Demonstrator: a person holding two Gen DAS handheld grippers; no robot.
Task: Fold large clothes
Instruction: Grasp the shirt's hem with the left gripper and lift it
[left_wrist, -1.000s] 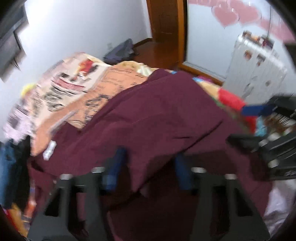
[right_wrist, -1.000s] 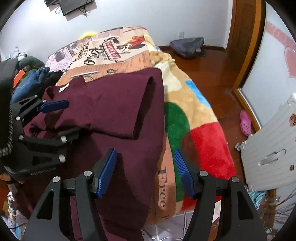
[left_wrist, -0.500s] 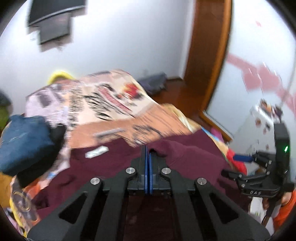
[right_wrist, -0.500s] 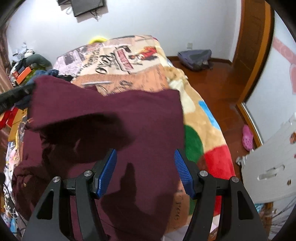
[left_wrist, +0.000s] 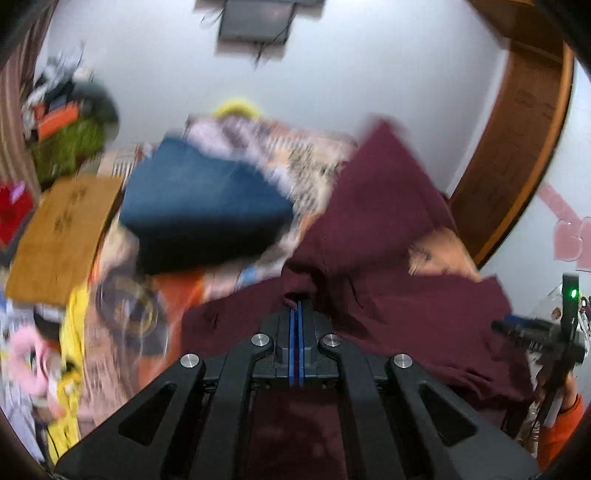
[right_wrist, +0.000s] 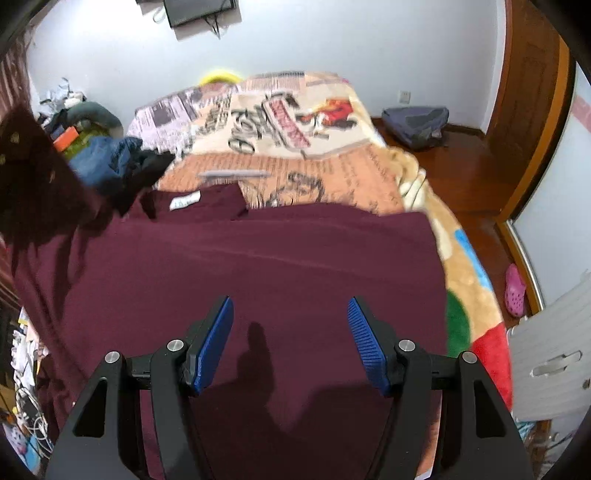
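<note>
A large maroon shirt (right_wrist: 258, 266) lies spread over the bed, its white neck label (right_wrist: 184, 201) at the far side. My left gripper (left_wrist: 296, 314) is shut on an edge of the maroon shirt (left_wrist: 388, 221) and lifts it, so the cloth stretches up and to the right. That lifted part shows at the left edge of the right wrist view (right_wrist: 33, 166). My right gripper (right_wrist: 290, 321) is open and empty, just above the flat shirt. It also shows at the right of the left wrist view (left_wrist: 517, 326).
A printed blanket (right_wrist: 288, 122) covers the bed. Folded blue jeans (left_wrist: 199, 206) and dark clothes (right_wrist: 122, 166) lie at the bed's left. A wooden board (left_wrist: 62, 232) and clutter stand left of the bed. A grey bag (right_wrist: 415, 120), pink shoe (right_wrist: 515, 290) and white radiator (right_wrist: 550, 354) are right.
My left gripper closed on the shirt's edge and lifted it, swinging left. The shirt has spread out flatter under my right gripper, which stayed open.
</note>
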